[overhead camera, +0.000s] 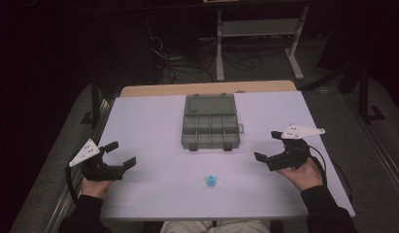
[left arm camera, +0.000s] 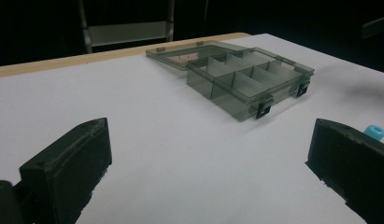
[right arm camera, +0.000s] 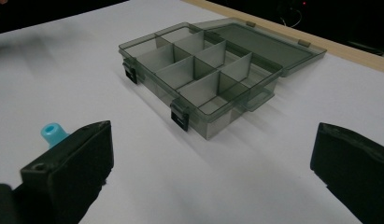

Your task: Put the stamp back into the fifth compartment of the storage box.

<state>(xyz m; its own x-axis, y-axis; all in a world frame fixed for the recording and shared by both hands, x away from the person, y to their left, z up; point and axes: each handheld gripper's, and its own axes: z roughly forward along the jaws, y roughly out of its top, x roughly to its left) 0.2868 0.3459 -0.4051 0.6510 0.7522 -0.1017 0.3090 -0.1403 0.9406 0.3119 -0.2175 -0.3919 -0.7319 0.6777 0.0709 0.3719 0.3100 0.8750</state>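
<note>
Here we have the white bench (overhead camera: 153, 121) carrying everything, a strip of bare wood showing along its far edge. Next in size, the smoky clear compartment box (overhead camera: 210, 130) sits at the middle of the bench toward the far edge, its lid (overhead camera: 209, 105) thrown back flat toward that edge, and its two black latches facing the near edge. We see the dividers inside and nothing lying in the compartments that show.

The left gripper (overhead camera: 120, 154) rests low near the bench's left edge, toward the near-left corner; its fingers (left arm camera: 68, 170) stand wide apart with only bare bench between them. The right gripper (overhead camera: 269, 145) hangs near the right edge, likewise held in a hand (overhead camera: 304, 174); its fingers (right arm camera: 70, 163) are spread just as wide and grip nothing.

Smallest, the blue cap-like piece (overhead camera: 211, 181) stands on the bench near the middle of the near edge, between the two grippers, apart from both and from the box.
</note>
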